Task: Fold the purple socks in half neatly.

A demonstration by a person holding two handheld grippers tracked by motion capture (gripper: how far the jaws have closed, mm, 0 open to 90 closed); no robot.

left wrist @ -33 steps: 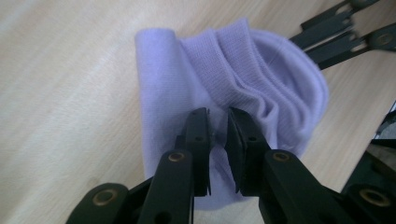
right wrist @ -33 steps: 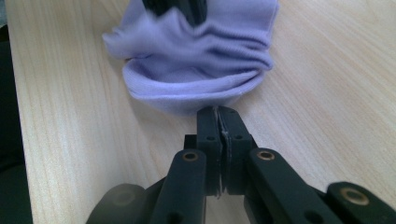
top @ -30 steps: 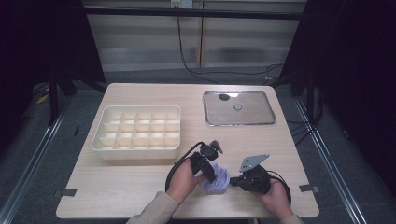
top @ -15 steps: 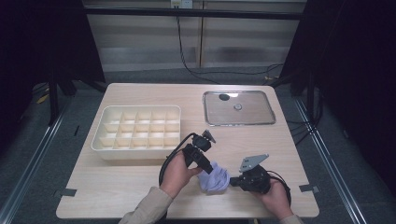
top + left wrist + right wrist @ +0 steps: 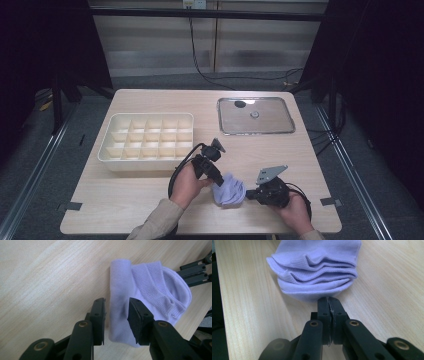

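Lilac sock bundle point(image 5: 229, 190) seen folded on tabletop point(image 5: 150, 210), at 6 o'clock near front edge, between both tongs. Left tongs point(image 5: 116, 315) parted, just eased wider, rolled edge of sock between pads, no pressing seen. Right tongs point(image 5: 329, 302) clenched, tips at sock's folded edge; whether fabric is pinched cannot be told. Compartment tray point(image 5: 147, 141) at 10 o'clock, steel tray point(image 5: 256, 115) at 1 o'clock. No readable writing seen.

In the right gripper view, the right tongs point(image 5: 329, 301) meet at the edge of the folded lilac knit sock point(image 5: 317, 270), hiding whether any fabric is pinched; the sock's far end is cut off at the top. In the left gripper view, the left tongs point(image 5: 116, 315) cover part of the sock's rolled edge.
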